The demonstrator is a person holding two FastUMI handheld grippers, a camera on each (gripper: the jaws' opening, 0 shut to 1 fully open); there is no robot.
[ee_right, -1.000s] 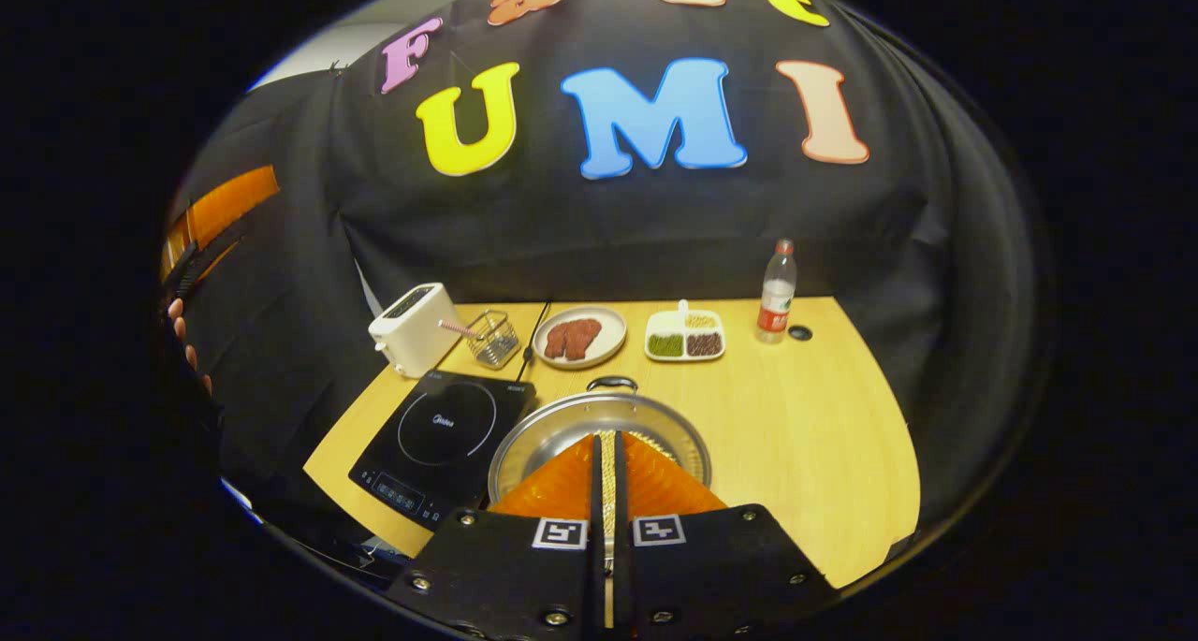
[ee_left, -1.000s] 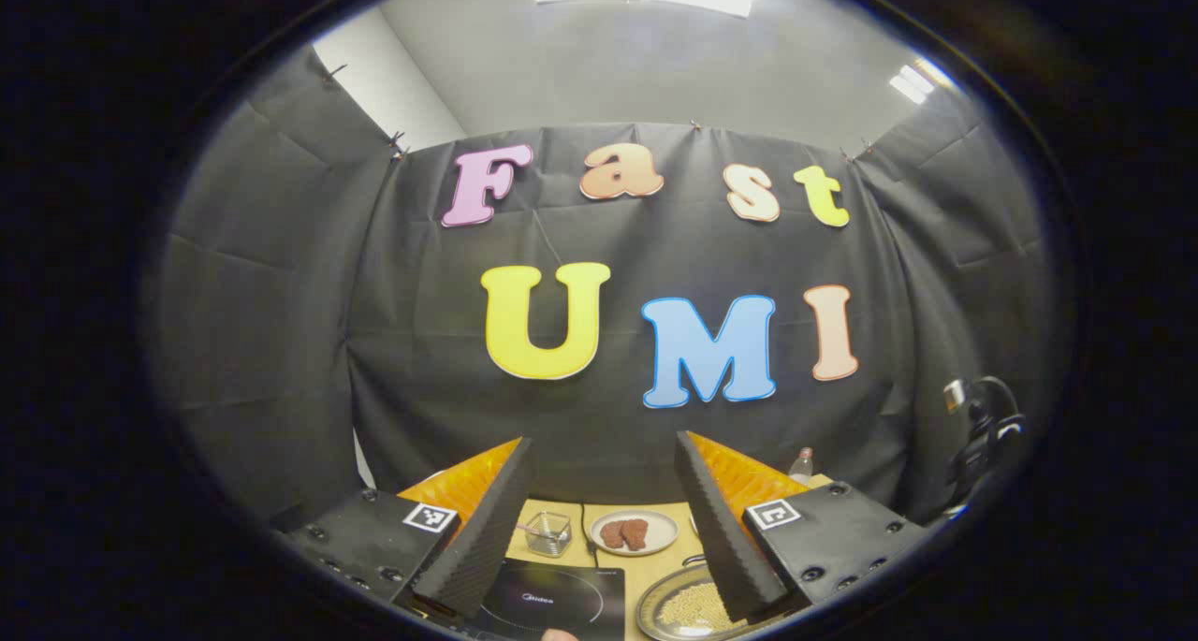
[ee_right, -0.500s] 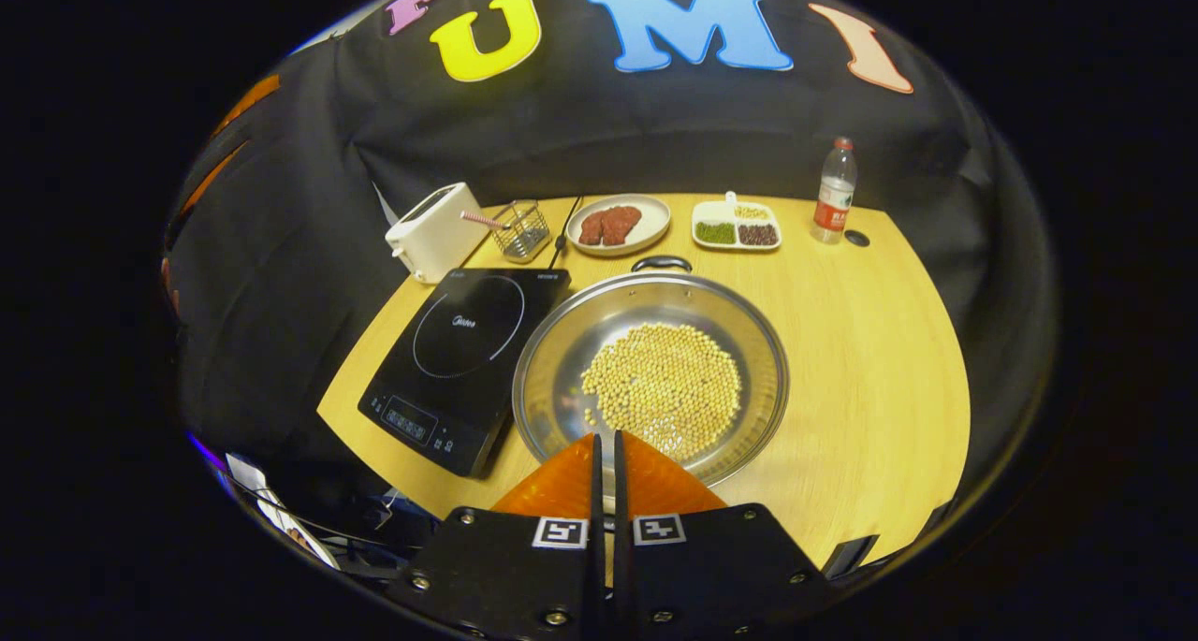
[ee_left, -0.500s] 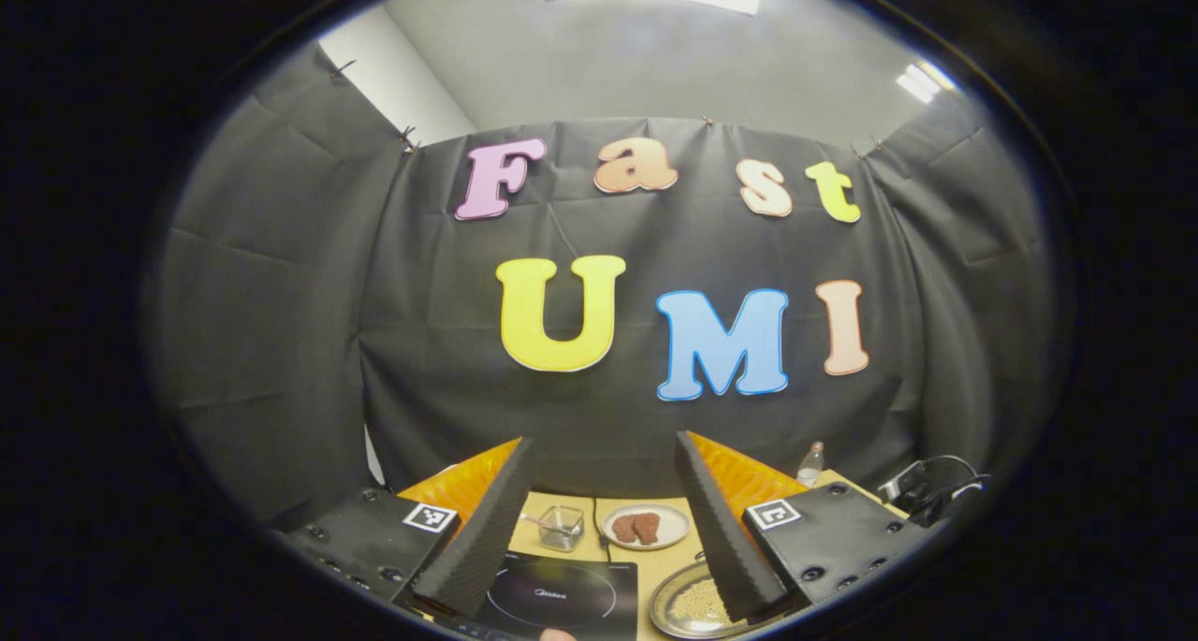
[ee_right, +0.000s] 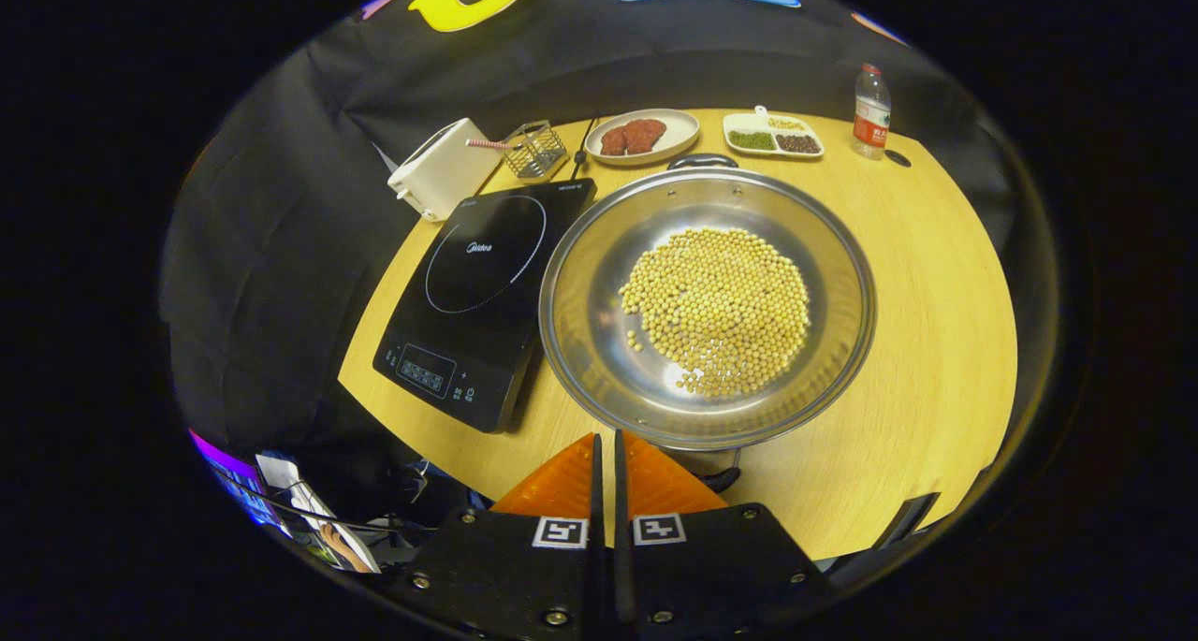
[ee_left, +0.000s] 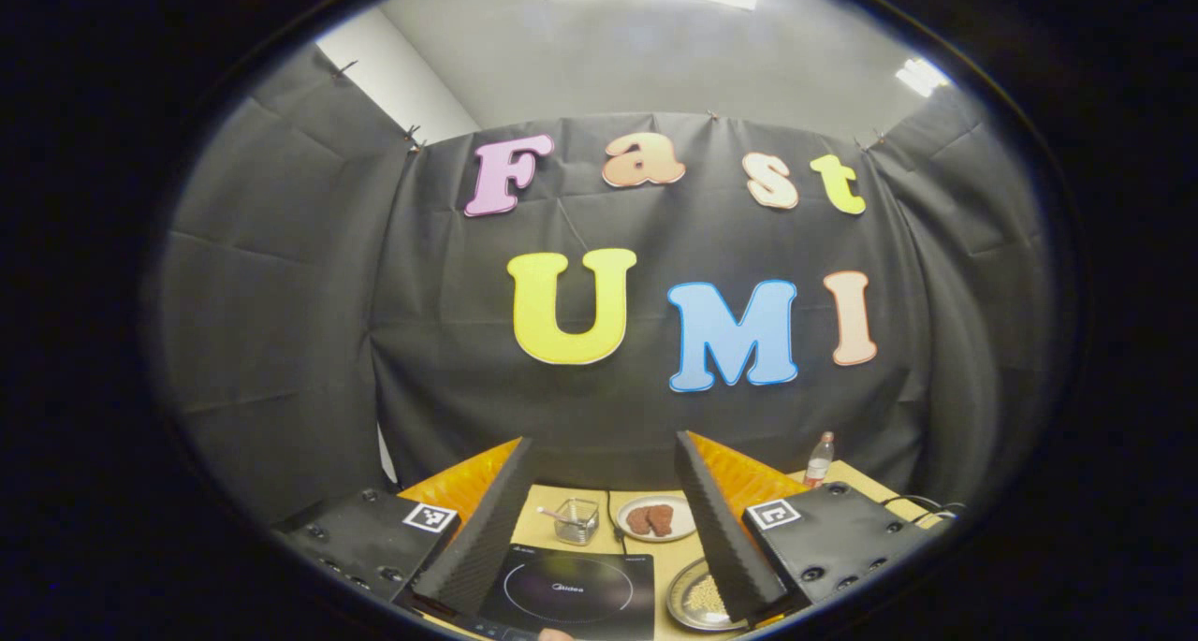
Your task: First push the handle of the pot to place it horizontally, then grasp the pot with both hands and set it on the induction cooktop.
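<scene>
Beside cooktop (ee_right: 477, 290), pot (ee_right: 708, 304) of soybeans (ee_right: 717, 310).

Below my right gripper sits a silvery steel pot (ee_right: 707, 304) of pale yellow soybeans (ee_right: 719, 309), beside a glossy black induction cooktop (ee_right: 482, 295) ringed in white, on the honey-yellow wood-grain table (ee_right: 936, 342); the toaster (ee_right: 440, 167) is white.

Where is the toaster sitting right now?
In the right gripper view the white toaster stands at the table's far left edge, just behind the induction cooktop and beside the small wire basket.
</scene>
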